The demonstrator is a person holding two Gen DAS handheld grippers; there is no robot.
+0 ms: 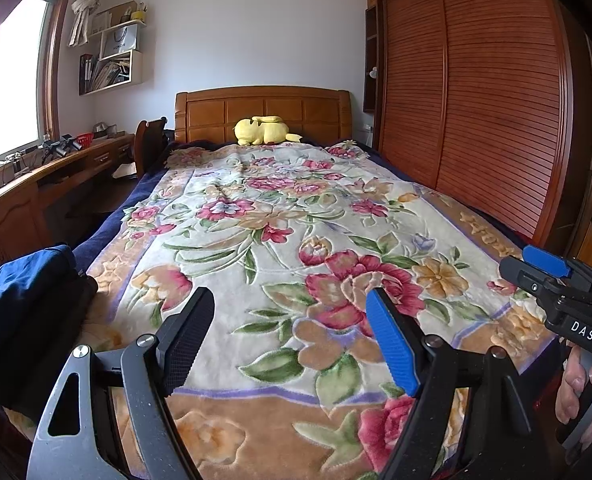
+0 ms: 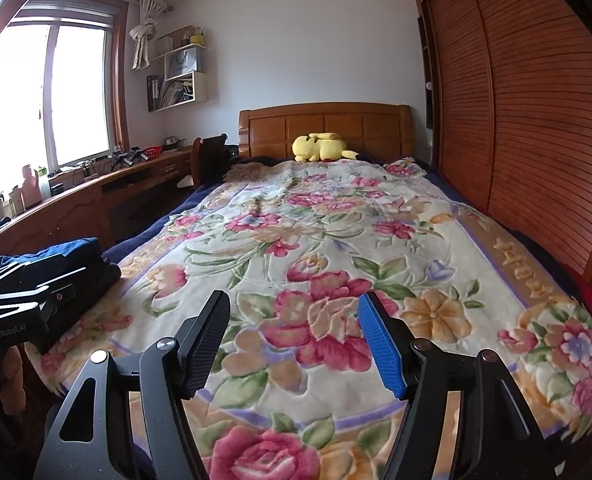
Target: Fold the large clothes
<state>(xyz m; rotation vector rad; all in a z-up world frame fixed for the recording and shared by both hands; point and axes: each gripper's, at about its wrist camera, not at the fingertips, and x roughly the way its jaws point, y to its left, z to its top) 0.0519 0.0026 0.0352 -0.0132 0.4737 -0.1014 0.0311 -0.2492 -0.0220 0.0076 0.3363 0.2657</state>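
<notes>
On the bed's near left corner: folded dark blue clothes stacked on the floral blanket | my left gripper: jaws apart, nothing between, over the blanket | my right gripper: jaws apart, empty, beside it | yellow plush toy at the headboard | wardrobe right.

left tool: black frame, silver screws | pads: blue, black
</notes>
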